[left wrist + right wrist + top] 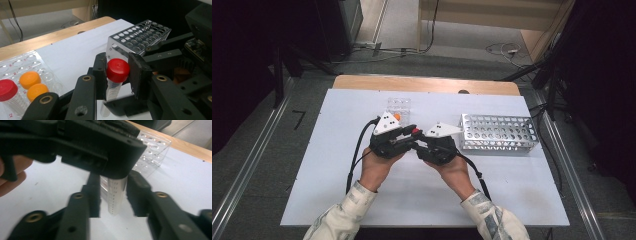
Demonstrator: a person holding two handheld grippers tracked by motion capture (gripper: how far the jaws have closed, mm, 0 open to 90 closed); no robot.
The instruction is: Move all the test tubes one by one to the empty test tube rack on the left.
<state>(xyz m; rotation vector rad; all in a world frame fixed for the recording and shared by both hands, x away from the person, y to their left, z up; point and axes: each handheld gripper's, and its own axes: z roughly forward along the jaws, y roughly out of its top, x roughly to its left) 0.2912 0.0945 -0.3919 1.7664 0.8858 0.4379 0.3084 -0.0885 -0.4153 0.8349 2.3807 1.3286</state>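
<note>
a red-capped tube (117, 75) is held upright above the white desk (337, 165), to the left of the metal rack (499, 132) in the high view. the left gripper (117, 72) is closed on the tube's red cap, with both jaws pressed against it. the right gripper (113, 192) is set around the tube's clear graduated body lower down; its jaws stand partly open, with small gaps seen on either side. a clear tray (15, 65) with orange-capped tubes (30, 79) lies further left of the rack.
</note>
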